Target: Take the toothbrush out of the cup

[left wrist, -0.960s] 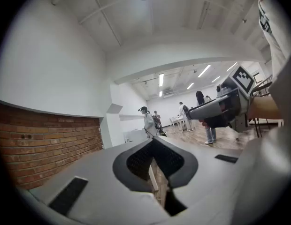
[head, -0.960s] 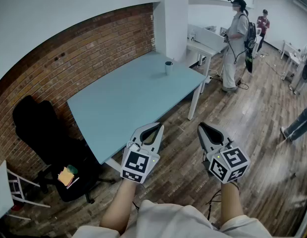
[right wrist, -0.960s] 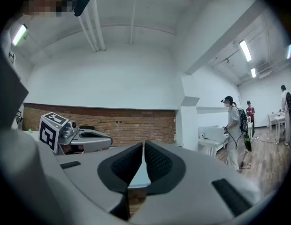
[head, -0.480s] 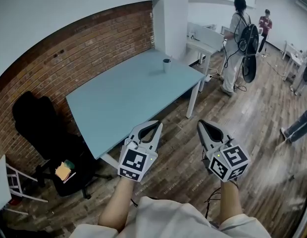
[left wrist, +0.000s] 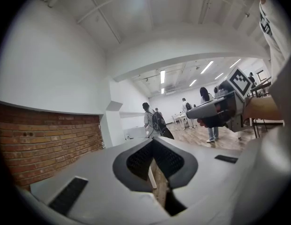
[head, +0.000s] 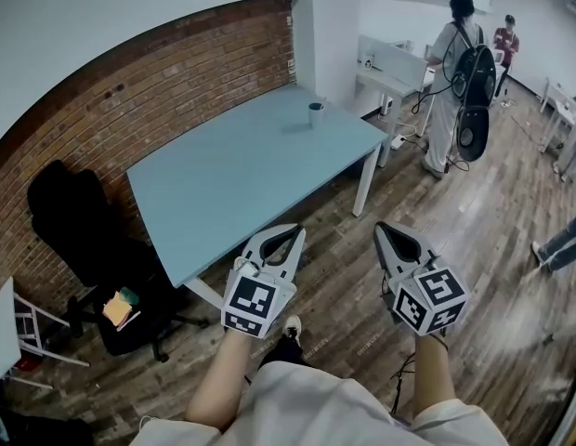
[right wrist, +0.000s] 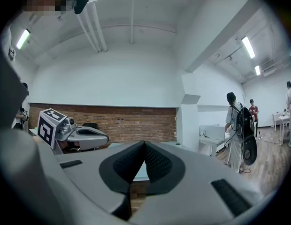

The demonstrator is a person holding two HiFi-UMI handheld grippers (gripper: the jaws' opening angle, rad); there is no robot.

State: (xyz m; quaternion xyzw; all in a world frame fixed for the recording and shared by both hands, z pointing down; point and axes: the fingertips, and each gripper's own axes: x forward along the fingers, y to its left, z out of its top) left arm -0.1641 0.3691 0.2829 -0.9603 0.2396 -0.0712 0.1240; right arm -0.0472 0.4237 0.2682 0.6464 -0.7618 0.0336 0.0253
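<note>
Surroundings: black chair (head: 76,235) beside the table's (head: 232,184) left corner, brick wall (head: 130,91) behind; a person with a backpack (head: 458,63) stands by a white desk (head: 392,71) beyond.
Room: table's near corner lies just ahead of my left gripper (head: 290,236) — open wood floor (head: 455,221) along its right side.
Cup: the cup (head: 316,112) stands near the table's far edge; toothbrush too small for me to make out.
Grippers: right gripper (head: 387,234) beside the left, both over the floor, well short of the cup — jaws pressed tip to tip on nothing.
</note>
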